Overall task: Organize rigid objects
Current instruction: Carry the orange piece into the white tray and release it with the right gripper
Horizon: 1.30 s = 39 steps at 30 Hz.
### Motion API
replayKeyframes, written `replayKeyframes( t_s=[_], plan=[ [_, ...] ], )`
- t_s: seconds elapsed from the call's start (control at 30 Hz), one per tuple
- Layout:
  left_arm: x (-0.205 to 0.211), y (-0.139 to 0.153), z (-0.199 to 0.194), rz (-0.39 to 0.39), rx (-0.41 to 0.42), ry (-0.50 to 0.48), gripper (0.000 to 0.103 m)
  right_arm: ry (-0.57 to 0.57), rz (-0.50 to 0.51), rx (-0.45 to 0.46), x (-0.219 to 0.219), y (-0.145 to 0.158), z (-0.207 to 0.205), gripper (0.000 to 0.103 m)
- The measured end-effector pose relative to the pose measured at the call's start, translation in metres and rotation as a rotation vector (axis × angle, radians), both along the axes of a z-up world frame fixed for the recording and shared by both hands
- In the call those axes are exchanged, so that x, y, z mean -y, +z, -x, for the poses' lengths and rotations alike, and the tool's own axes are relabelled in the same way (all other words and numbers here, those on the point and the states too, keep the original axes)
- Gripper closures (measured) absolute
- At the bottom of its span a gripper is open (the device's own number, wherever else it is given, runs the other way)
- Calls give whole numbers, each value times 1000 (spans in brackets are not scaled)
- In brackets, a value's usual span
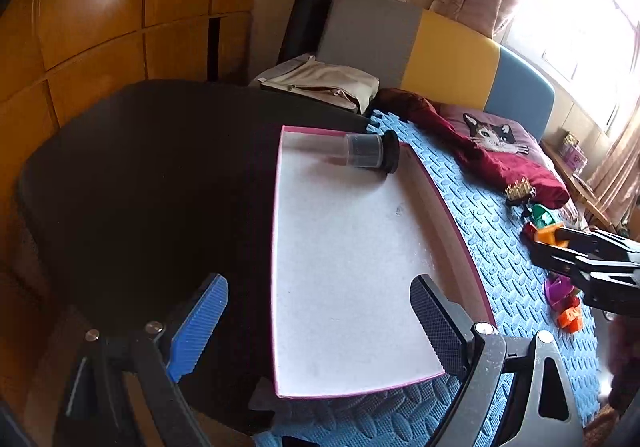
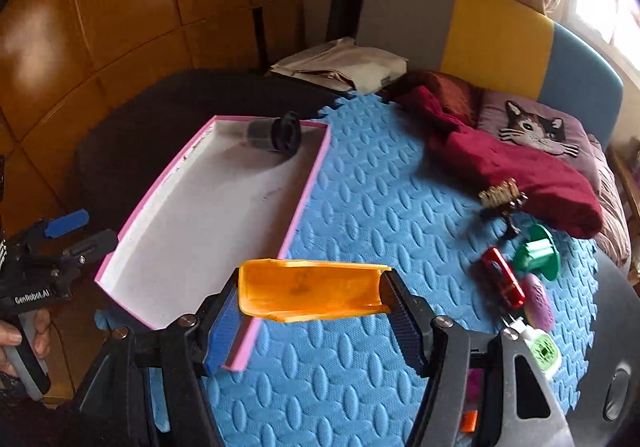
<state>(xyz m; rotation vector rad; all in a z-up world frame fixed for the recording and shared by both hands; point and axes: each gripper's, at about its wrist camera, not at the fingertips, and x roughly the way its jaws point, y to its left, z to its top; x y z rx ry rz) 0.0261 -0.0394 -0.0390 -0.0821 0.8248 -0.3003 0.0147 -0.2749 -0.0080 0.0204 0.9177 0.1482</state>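
We work over a blue mat (image 2: 360, 183). The pink tray (image 2: 208, 215) holds only one dark jar (image 2: 276, 135). Our right tool (image 2: 310, 311) grips an orange scoop (image 2: 312, 289) beside the tray; our left tool (image 1: 320, 311) hangs spread, empty. Several toys (image 2: 520, 279) remain on the mat, so we judge most sorting undone.

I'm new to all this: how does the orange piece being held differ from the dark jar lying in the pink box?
The orange piece is bright, open and trough-shaped; the dark jar is a closed cylinder with a black lid. The orange piece is clamped in the right tool, above the blue mat; the jar lies on its side at the far end of the pink box. Both look like rigid plastic.
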Motion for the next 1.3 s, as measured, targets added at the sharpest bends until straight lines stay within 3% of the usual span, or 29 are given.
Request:
replayKeyframes(
  t_s=[0.3,0.63,0.73,0.87,1.3],
  plan=[
    [-40,-3,-10,7,-11,111,10,57,-18,20,-53,-9,-81,36],
    [-46,-10,-15,-6,-34,130,10,31,137,-85,-67,-61,-146,35],
    [-42,-9,-15,-19,-28,117,10,24,109,-70,-61,-60,-143,33],
    [-36,-8,-15,-22,-25,106,10,15,44,-13,-55,-45,-127,22],
    [-15,5,0,-44,5,46,10,-66,-20,86,-22,-14,-54,21]
  ],
)
